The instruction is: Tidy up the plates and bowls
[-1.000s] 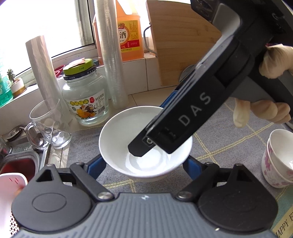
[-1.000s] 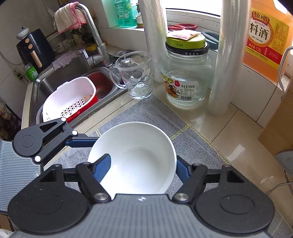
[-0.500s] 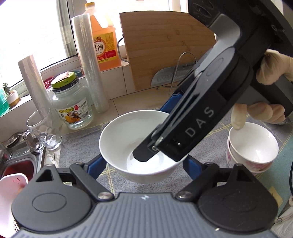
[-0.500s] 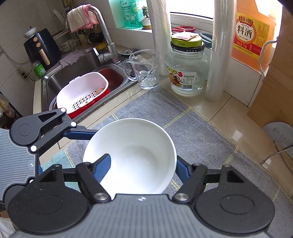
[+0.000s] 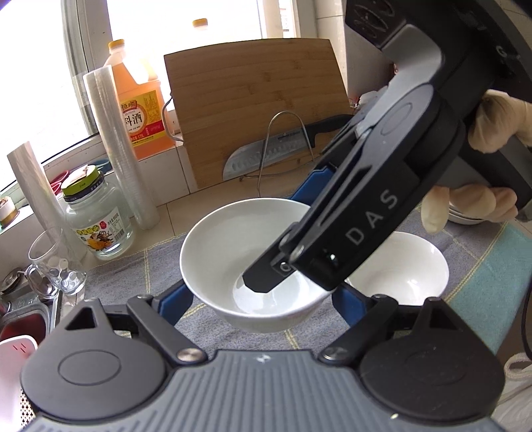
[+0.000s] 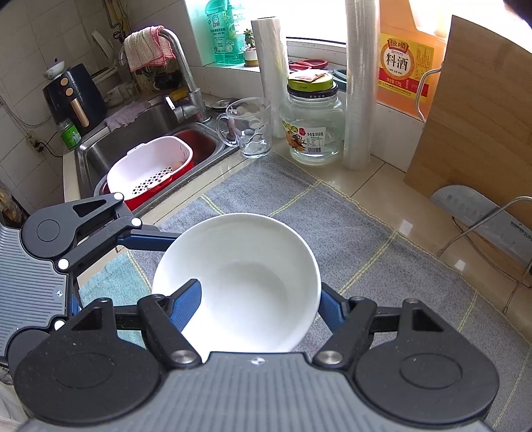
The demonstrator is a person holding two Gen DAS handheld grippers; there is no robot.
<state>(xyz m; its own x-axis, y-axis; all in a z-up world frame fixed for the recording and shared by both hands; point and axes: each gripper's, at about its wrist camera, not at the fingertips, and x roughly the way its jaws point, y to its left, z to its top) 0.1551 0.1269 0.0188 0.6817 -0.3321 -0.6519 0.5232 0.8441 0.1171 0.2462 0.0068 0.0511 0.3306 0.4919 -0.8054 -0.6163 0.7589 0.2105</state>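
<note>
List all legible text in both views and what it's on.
"DAS": side of the right claw.
"料酒": yellow label of the orange bottle; "恒顺" above it.
"净含量:950克": label of the glass jar.
Green bottle on the sill: print too small to read.
Jar lid, knife blade marking and the other fine print: blurred.

Ahead of my tongs a bright window (image 5: 186, 20) floods the tiled sill (image 6: 309, 43) with daylight. To their left lies a steel sink (image 6: 133, 139) with its tap (image 6: 179, 66); white wall tiles (image 6: 40, 36) rise behind it. A bamboo board (image 5: 256, 106) leans ahead on the pale counter (image 6: 382, 179), a grey mat (image 6: 349, 232) beneath.
</note>
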